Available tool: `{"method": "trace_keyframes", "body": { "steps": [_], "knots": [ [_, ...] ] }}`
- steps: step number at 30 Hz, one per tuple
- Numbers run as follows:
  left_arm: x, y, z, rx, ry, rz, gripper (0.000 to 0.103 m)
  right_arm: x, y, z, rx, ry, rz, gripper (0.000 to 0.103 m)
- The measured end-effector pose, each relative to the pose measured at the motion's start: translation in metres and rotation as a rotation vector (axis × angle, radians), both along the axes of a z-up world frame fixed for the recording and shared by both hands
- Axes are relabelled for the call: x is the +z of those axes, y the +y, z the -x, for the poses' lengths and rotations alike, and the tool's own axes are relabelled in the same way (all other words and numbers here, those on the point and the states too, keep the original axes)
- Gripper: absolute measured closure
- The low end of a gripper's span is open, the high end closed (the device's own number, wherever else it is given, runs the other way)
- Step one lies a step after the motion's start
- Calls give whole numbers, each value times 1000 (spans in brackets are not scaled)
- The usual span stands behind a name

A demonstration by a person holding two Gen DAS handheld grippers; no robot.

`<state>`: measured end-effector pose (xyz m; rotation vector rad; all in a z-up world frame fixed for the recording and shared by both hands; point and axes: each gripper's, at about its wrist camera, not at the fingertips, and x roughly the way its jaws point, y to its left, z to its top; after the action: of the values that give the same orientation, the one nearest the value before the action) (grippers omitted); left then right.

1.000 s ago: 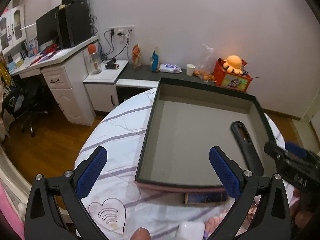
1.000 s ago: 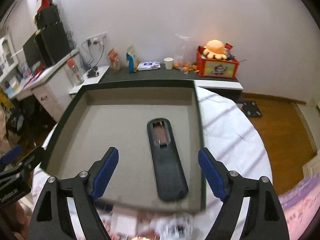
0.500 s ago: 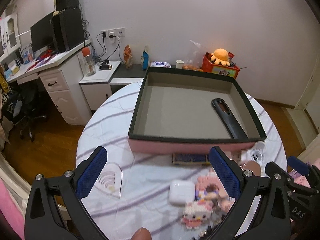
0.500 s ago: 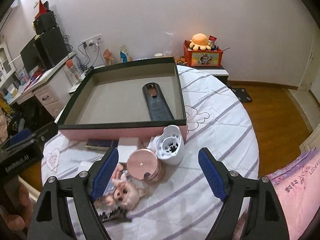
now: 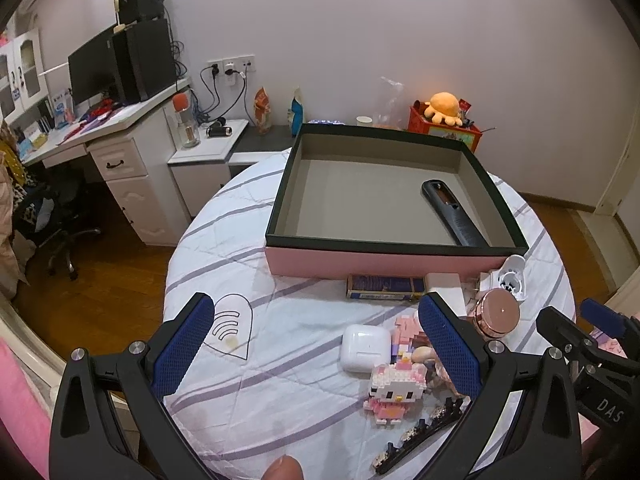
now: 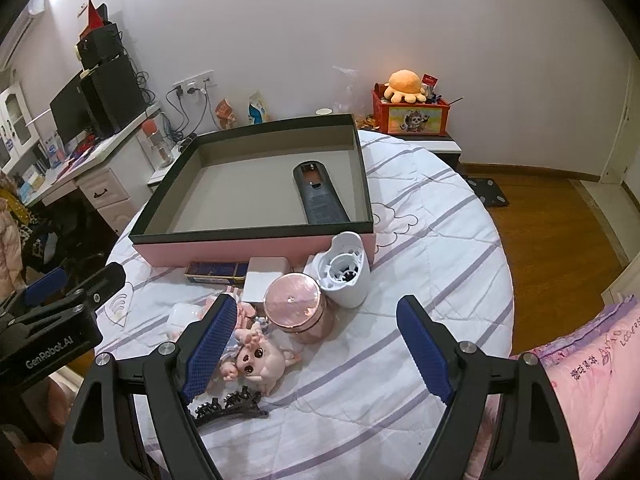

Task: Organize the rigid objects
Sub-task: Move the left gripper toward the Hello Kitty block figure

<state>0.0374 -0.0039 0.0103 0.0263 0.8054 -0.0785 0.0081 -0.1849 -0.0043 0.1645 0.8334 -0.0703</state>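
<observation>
A pink box with a dark rim (image 5: 384, 260) (image 6: 256, 250) sits on the round table and holds a black remote (image 5: 454, 214) (image 6: 320, 196). In front of it lie a white earbud case (image 5: 365, 347), a block kitten figure (image 5: 396, 386), a pink round jar (image 6: 298, 306) (image 5: 498, 314), a white cup-shaped device (image 6: 344, 270), a doll (image 6: 256, 360), a dark flat tin (image 6: 216, 271) and a black hair clip (image 5: 420, 436) (image 6: 228, 406). My left gripper (image 5: 316, 354) is open and empty over the near table. My right gripper (image 6: 318, 354) is open and empty, near the jar.
The table has a white striped cloth (image 6: 420, 280). A white desk with monitor and speakers (image 5: 120, 120) stands at left. A low shelf with a red toy box (image 6: 410, 118) runs along the back wall. Pink bedding (image 6: 592, 360) lies at right.
Both grippers have pulled back from the box toward the table's near edge. The remote stays in the box. The loose items in front of the box have come into view.
</observation>
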Motion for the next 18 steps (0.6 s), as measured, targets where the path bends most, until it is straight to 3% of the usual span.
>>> {"method": "trace_keyframes", "body": {
  "steps": [8, 18],
  "knots": [
    [-10, 1, 11, 28, 10, -10, 0, -9, -11, 7, 3, 12, -22, 19],
    [-46, 3, 19, 19, 103, 25, 0, -20, -19, 6, 14, 39, -48, 19]
  ]
}}
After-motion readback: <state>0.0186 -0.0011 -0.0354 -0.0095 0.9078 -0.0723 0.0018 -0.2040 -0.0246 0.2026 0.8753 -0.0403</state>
